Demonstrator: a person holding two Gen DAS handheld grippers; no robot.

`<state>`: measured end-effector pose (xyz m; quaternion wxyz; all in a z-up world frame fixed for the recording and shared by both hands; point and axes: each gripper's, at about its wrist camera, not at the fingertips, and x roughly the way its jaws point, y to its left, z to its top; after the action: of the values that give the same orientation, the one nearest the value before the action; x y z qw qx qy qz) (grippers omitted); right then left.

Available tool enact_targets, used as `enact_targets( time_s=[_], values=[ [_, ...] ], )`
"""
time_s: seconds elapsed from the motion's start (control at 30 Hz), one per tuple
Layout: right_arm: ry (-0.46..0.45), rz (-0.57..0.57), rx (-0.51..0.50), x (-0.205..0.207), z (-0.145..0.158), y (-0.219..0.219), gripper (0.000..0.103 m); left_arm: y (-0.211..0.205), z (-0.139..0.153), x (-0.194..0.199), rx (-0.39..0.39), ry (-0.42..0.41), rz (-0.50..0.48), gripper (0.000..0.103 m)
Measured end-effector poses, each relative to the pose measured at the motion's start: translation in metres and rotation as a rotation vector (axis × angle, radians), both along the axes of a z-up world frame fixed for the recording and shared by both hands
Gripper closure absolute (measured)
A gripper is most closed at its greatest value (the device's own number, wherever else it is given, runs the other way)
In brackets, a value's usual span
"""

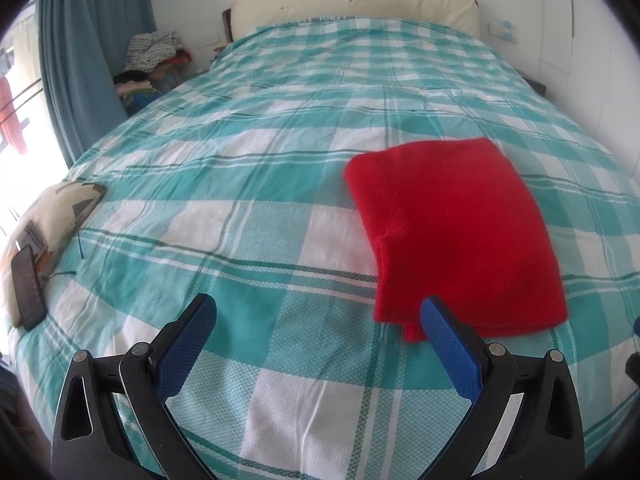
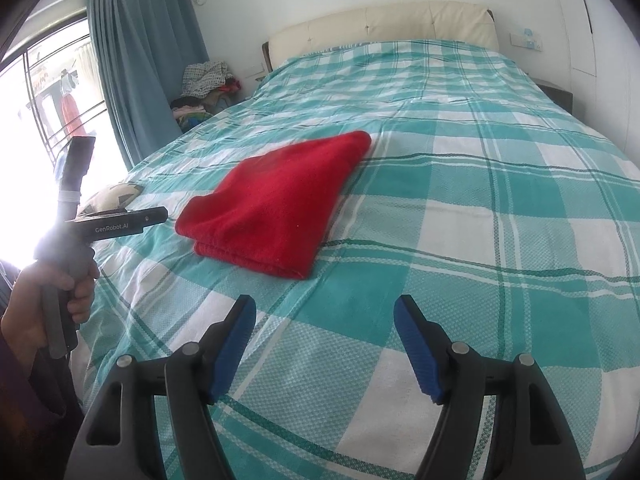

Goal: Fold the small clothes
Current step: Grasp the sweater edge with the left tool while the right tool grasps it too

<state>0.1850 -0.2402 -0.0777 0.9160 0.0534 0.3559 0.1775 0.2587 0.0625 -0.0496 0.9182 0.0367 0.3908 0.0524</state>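
A red garment [image 1: 452, 232] lies folded into a thick rectangle on the teal checked bedspread [image 1: 248, 168]. My left gripper [image 1: 318, 308] is open just in front of the garment's near left corner; its right fingertip [image 1: 432, 312] overlaps that edge in the picture, and nothing is between the pads. In the right wrist view the same red garment [image 2: 280, 204] sits ahead and to the left. My right gripper [image 2: 324, 306] hovers open over bare bedspread short of it, holding nothing. A hand [image 2: 52, 292] grips the left gripper's handle at the far left.
A patterned cushion [image 1: 60, 212] with a dark phone [image 1: 28, 288] on it lies at the bed's left edge. A heap of clothes [image 1: 156, 56] sits beside the cream headboard [image 1: 352, 0]. Blue curtains [image 2: 136, 72] and a bright window are to the left.
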Motion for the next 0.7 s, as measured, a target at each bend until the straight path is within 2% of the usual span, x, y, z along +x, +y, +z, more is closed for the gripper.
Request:
enact_targets(
  time_s=[0.3,0.37,0.47,0.53,0.63,0.7],
  values=[
    [0.011,0.007,-0.008,-0.002,-0.004,0.002,0.032,0.001,-0.004,0.001,-0.002,0.013,0.008,0.001],
    [0.009,0.005,-0.006,-0.002,-0.004,0.002,0.032,0.005,-0.004,0.008,-0.083,0.022,-0.029,0.001],
    [0.03,0.008,0.01,0.008,-0.003,-0.002,0.032,0.023,-0.002,0.04,-0.29,0.06,-0.078,0.001],
    [0.045,0.0,0.035,0.027,0.002,-0.006,0.032,0.035,-0.001,0.067,-0.4,0.07,-0.084,0.001],
    [0.052,-0.01,0.109,0.074,0.015,-0.01,0.028,0.043,-0.013,0.107,-0.484,0.107,-0.09,0.001],
    [0.101,-0.011,0.193,0.115,0.015,-0.01,0.028,0.044,-0.028,0.125,-0.525,0.144,-0.099,0.001]
  ],
)
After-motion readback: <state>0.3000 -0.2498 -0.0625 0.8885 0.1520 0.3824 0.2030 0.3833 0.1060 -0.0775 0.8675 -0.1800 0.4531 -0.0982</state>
